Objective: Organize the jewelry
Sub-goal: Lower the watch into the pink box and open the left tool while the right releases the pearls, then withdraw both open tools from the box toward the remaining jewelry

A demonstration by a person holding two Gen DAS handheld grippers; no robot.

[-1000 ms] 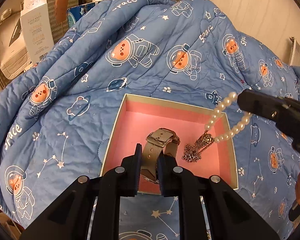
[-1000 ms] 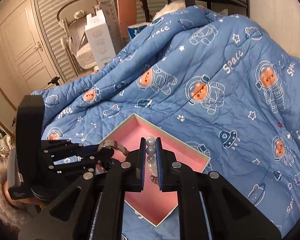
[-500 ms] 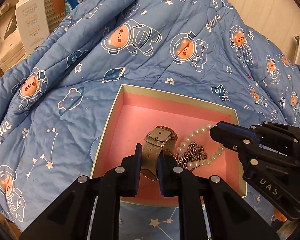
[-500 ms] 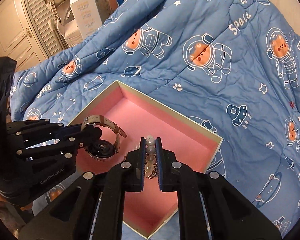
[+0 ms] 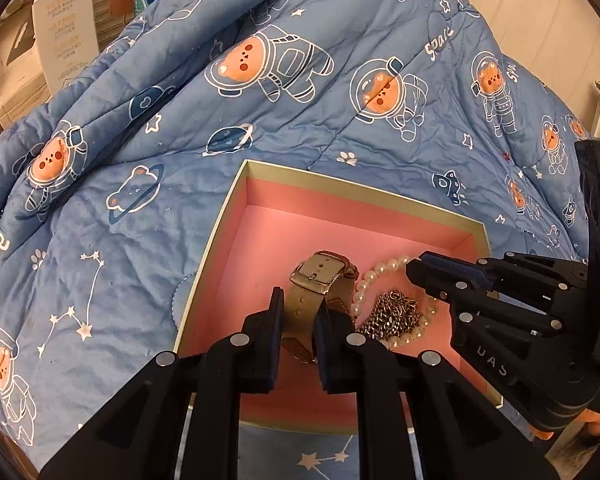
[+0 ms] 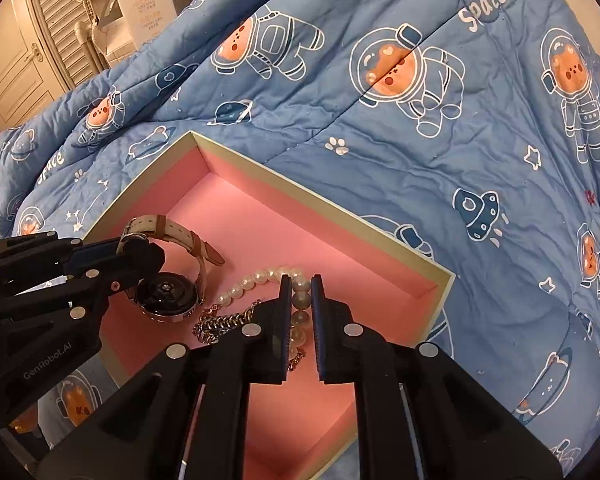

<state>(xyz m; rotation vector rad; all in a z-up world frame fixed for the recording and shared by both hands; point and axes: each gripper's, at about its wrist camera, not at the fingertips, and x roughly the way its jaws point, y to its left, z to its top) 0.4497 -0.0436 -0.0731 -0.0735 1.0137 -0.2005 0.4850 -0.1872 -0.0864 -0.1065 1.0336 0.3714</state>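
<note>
Pink box holds pearls clamped in right tool.

Dim warm light, fisheye-warped edges.

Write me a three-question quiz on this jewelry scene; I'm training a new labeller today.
1. True or false: the left gripper is shut on the watch strap.
2. What does the right gripper pinch? A) silver chain B) pearl necklace C) watch
3. Fill in: the jewelry sits over a box lined in ____.

Key:
1. True.
2. B: the pearl necklace runs between its pads; the silver chain lies beside it.
3. Pink.
</note>
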